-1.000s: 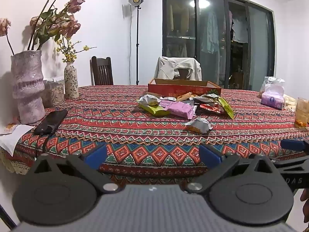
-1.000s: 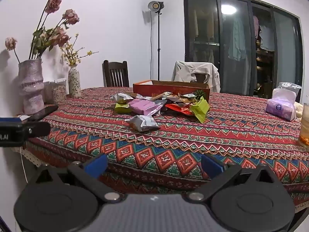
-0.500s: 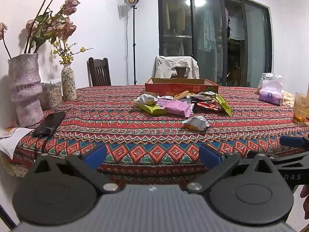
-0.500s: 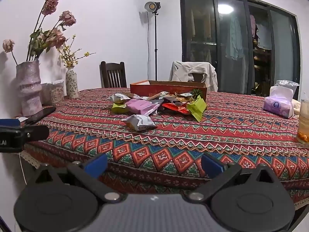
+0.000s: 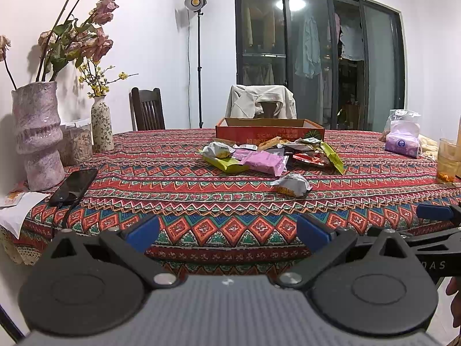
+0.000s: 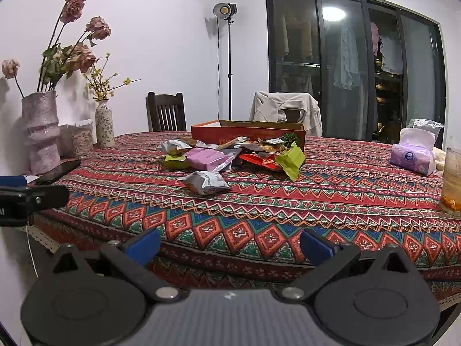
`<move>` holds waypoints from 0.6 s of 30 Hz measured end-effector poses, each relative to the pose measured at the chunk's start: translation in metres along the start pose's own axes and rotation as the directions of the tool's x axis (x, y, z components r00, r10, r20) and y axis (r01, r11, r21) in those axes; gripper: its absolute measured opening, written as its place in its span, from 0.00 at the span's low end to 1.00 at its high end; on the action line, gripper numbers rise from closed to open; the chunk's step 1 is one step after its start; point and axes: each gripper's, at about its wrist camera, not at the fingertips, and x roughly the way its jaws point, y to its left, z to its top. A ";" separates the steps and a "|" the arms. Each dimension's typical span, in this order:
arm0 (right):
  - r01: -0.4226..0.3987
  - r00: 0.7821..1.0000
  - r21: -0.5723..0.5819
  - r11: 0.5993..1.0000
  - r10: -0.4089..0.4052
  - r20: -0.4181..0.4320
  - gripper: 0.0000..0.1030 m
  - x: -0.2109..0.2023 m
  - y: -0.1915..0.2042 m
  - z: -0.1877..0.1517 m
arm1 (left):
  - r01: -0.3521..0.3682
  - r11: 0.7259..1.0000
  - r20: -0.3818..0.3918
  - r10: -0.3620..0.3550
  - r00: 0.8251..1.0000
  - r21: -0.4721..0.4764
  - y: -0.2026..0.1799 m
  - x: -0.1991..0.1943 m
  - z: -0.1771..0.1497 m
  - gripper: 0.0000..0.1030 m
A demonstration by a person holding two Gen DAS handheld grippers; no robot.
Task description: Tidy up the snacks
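Finding: both grippers are held at the near edge of the table (image 5: 178, 178), short of the snacks, and neither carries anything. The left gripper (image 5: 227, 232) has its jaws wide apart with only patterned cloth showing between the blue pads. The right gripper (image 6: 230, 245) stands the same way, jaws spread and empty.

Landmark: the red cardboard box (image 5: 269, 134) at the far middle of the table. The snack pile (image 5: 268, 155) lies just in front of that box, touching or nearly touching its front wall: a silver packet, a pink packet (image 5: 263, 163), yellow-green wrappers and a red wrapper, overlapping one another. One silver snack packet (image 5: 291, 184) lies apart, nearer the grippers than the pile. Whether the box already holds anything cannot be told from this low angle.

Change noted: over the last second both views have shifted only slightly; the table and pile sit a little differently in frame, the jaws keep the same spread, and no packet has moved. The work on the snacks has therefore not begun.

Judgement: the stray silver snack packet is the nearest item and the likely first pick, with the red cardboard box as the probable destination.

Bystanders: a phone (image 5: 73, 186) far to the left of the box, a tissue pack (image 5: 403, 142) and a glass (image 5: 448, 160) to its right. None obstructs the approach
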 end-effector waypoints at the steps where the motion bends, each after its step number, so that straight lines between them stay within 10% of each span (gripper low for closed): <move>1: 0.001 1.000 -0.001 1.000 -0.001 -0.001 1.00 0.000 0.000 0.000 | 0.001 1.000 -0.002 -0.001 1.000 0.000 0.000 0.000 0.000 1.00; 18: 0.006 1.000 0.000 1.000 -0.006 0.001 1.00 0.000 -0.001 -0.003 | 0.006 1.000 -0.006 -0.006 1.000 -0.008 0.001 0.000 0.000 1.00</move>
